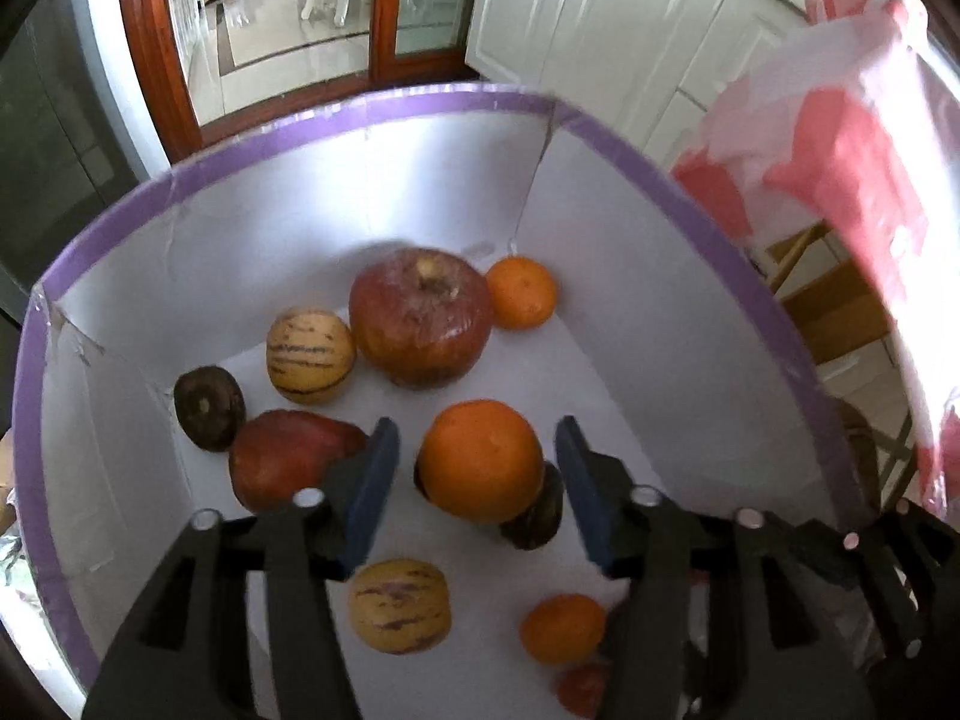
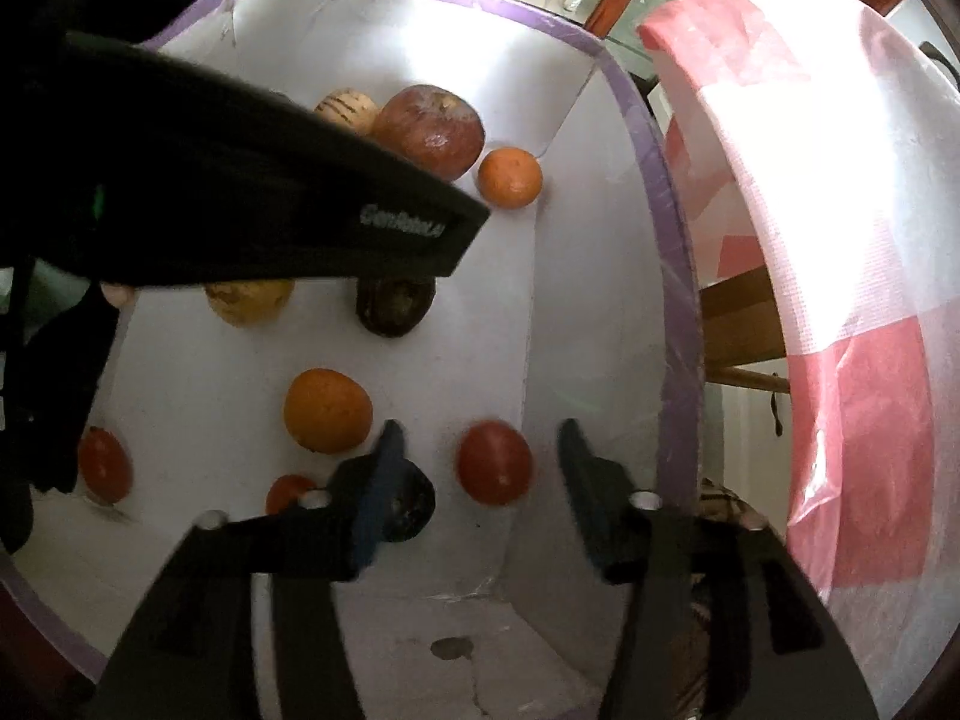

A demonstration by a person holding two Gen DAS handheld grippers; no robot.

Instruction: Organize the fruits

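A white box with smooth, matte walls and a purple taped rim holds the fruit, its floor pale and flat with creased corners. The left claw hangs inside it with its blue-padded fingers spread apart, bracketing a round, dimpled orange without visibly touching it; a dark, wrinkled fruit sits tucked against the orange's near right side. Beyond lies a large, waxy red apple, squat with a sunken stem pit, and just beside it on the right a small mandarin in the far corner. A cream melon-like fruit with purple stripes touches the apple's left, and a second striped one lies close to the camera. A red pear-shaped fruit and a dark brown round fruit crowd the left wall. The right claw also stands apart, empty, framing a glossy red tomato-like fruit near the right wall, with bare floor around it. An orange sits to its left, and a black rounded fruit lies behind the left finger. Outside the box's right edge drapes a thin, crinkled pink-and-white checked plastic sheet, close to the rim.
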